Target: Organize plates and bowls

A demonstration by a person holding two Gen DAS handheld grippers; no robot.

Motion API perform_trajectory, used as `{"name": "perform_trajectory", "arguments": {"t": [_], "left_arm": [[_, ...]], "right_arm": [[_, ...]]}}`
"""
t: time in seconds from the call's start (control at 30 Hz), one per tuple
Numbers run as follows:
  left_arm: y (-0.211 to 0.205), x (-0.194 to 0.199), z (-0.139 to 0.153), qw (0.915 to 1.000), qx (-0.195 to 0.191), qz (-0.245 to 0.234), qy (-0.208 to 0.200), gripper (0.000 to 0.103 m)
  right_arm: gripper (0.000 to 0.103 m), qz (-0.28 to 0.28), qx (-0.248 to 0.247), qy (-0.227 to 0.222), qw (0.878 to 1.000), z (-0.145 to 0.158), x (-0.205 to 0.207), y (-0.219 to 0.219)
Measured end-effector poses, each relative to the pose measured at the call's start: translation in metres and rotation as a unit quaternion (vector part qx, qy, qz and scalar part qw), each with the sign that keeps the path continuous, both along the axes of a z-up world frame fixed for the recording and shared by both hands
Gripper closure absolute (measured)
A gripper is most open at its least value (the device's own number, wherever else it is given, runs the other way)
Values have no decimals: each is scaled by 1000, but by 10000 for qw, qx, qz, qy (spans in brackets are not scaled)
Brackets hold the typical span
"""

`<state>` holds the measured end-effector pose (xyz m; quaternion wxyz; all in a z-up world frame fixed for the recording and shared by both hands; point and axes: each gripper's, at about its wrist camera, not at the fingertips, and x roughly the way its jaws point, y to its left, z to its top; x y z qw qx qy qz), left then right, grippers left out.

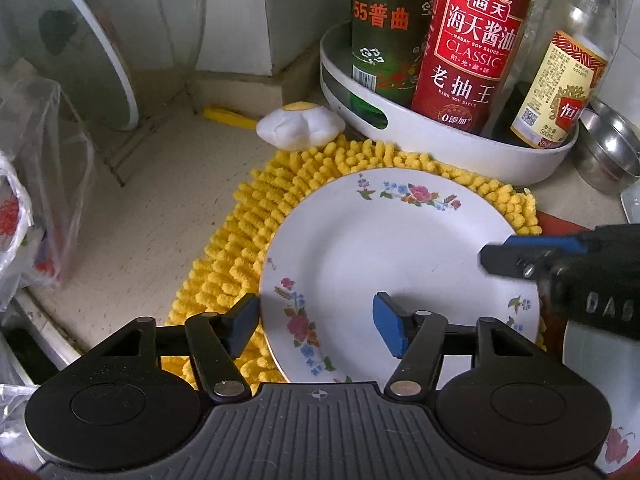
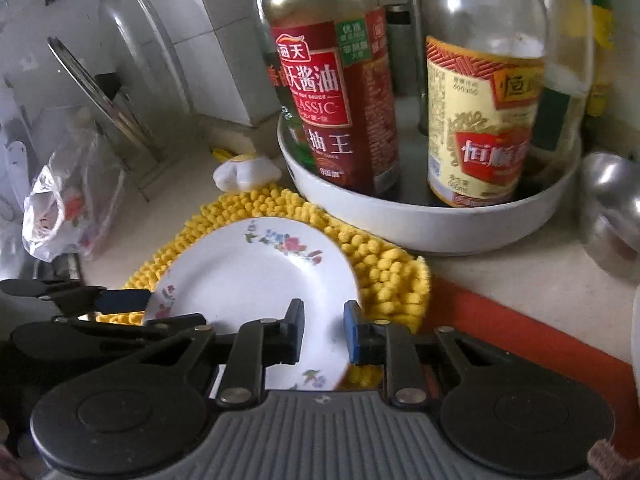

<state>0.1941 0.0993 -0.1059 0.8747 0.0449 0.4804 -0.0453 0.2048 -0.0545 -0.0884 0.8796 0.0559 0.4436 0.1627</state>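
A white floral plate (image 1: 384, 248) (image 2: 256, 272) lies on a yellow chenille mat (image 1: 248, 232) (image 2: 392, 276). My left gripper (image 1: 316, 328) straddles the plate's left rim. One finger is over the mat and the other over the plate, with a wide gap and neither pad pressing. My right gripper (image 2: 324, 332) is nearly closed across the plate's right rim, one pad inside the rim and the blue pad against its outer edge. The left wrist view shows the right gripper's fingers (image 1: 504, 260) over the plate's right side. Part of another floral dish (image 1: 600, 400) shows at the lower right.
A white round tray (image 1: 460, 156) (image 2: 420, 220) with sauce bottles stands just behind the mat. Steel bowls (image 1: 612, 156) sit to its right. A glass lid (image 1: 72, 40) leans in a rack at left, beside a plastic bag (image 2: 60, 208). An egg-shaped toy (image 1: 300, 124) lies behind the mat.
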Motion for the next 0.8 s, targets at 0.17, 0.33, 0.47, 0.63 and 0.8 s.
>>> {"name": "perform_trajectory", "arguments": {"t": [0.17, 0.33, 0.47, 0.63, 0.8], "left_arm": [[3, 0, -1, 10000, -36, 11, 16, 32], [-2, 1, -2, 10000, 9, -17, -2, 29], [-4, 1, -2, 10000, 53, -41, -9, 28], [-5, -1, 1, 9999, 126, -36, -66, 28], [-8, -6, 6, 9996, 227, -60, -181, 33]], "right_arm": [[84, 27, 43, 19, 10000, -1, 0, 0], [80, -253, -40, 140, 9996, -5, 9, -17], [71, -29, 161, 401, 9991, -16, 8, -7], [71, 30, 231, 331, 9992, -16, 7, -7], [71, 152, 233, 205, 9994, -7, 1, -11]]}}
